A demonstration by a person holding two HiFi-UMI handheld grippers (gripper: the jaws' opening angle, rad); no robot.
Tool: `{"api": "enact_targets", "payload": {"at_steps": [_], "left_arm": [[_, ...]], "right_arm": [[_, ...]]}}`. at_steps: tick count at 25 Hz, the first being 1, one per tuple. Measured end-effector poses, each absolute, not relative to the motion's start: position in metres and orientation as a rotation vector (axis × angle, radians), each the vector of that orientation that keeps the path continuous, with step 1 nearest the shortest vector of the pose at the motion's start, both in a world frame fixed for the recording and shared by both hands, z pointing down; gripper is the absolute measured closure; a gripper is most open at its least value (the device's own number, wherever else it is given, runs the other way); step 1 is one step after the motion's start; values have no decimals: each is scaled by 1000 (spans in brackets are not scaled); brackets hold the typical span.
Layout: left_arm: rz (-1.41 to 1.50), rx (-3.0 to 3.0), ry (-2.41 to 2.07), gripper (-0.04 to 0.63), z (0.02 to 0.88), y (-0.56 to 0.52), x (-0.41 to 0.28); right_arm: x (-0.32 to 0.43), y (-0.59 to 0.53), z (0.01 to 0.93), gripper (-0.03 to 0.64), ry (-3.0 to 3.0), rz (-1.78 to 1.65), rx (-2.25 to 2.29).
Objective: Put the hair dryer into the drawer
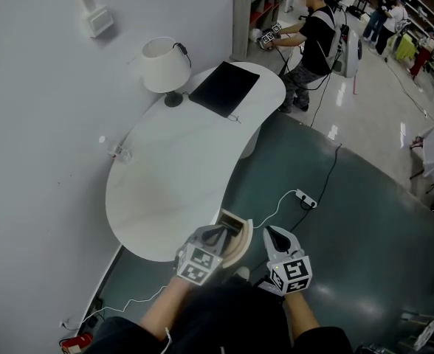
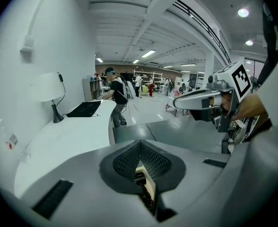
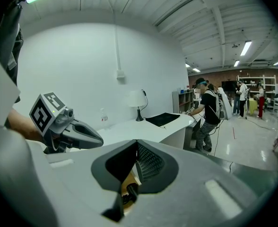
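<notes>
Left gripper and right gripper side by side over open drawer, jaws pressed together (nothing pinched), white table beside

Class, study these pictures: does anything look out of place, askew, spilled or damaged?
The drawer at the white table's near end stands open. A white power strip lies out on the dark floor, perhaps a trip risk. Nothing looks spilled or broken.

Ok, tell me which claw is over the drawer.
The left claw, its tip over the open drawer at the table's edge; the right claw hangs beside it, above dark floor.
</notes>
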State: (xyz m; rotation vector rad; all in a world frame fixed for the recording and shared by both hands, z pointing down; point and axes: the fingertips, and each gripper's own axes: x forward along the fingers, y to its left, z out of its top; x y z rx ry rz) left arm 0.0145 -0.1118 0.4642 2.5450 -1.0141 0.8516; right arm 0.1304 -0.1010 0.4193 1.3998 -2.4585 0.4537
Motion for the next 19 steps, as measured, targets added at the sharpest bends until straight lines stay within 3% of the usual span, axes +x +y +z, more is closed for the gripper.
{"api": "enact_targets", "payload": {"at_steps": [19], "left_arm": [[874, 2529, -1005, 583, 470, -111, 16]], "right_arm": [[131, -104, 427, 614, -2450, 489, 1390]]}}
